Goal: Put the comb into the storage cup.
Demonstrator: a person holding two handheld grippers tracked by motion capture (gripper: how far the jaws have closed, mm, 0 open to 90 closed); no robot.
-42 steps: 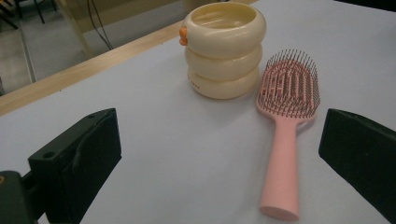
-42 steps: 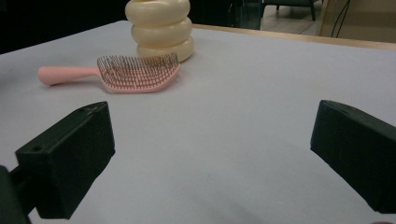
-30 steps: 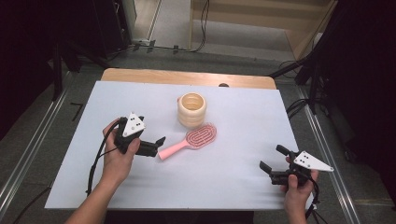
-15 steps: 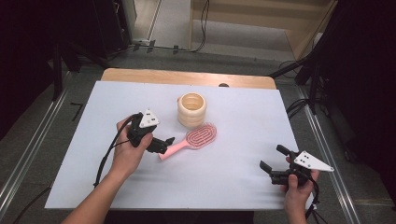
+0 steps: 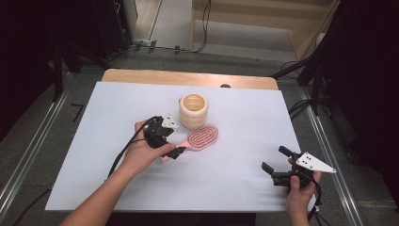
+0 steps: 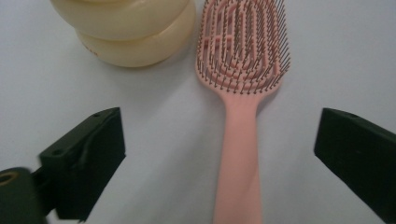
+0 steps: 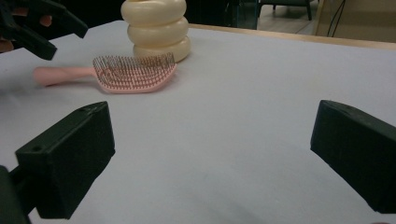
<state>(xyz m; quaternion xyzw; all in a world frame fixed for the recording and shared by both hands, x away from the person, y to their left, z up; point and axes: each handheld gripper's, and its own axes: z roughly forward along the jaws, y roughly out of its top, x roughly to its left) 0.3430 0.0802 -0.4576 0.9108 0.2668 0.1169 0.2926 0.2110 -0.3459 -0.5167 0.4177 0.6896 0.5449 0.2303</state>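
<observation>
A pink hairbrush (image 5: 203, 136) lies bristles up on the white table sheet, its head next to a cream ribbed cup (image 5: 193, 110). My left gripper (image 5: 171, 149) is low over the brush's handle and open. In the left gripper view the handle (image 6: 240, 140) runs up between the two jaws, which stand apart from it on both sides; they have just been closing a little. The cup (image 6: 135, 32) is at the top left of that view. My right gripper (image 5: 274, 158) rests open near the front right, with nothing between its jaws. Its view shows the brush (image 7: 130, 72), the cup (image 7: 156, 28) and the left gripper (image 7: 42, 28).
The white sheet (image 5: 235, 188) covers a wooden table whose far edge (image 5: 188, 77) shows behind the cup. Metal rails run along both sides of the table. A black cable (image 5: 124, 153) trails from the left gripper over the sheet.
My left gripper has moved right and down, from beside the brush handle's end to over the handle. The right gripper has stayed in place. Brush and cup have not moved.
</observation>
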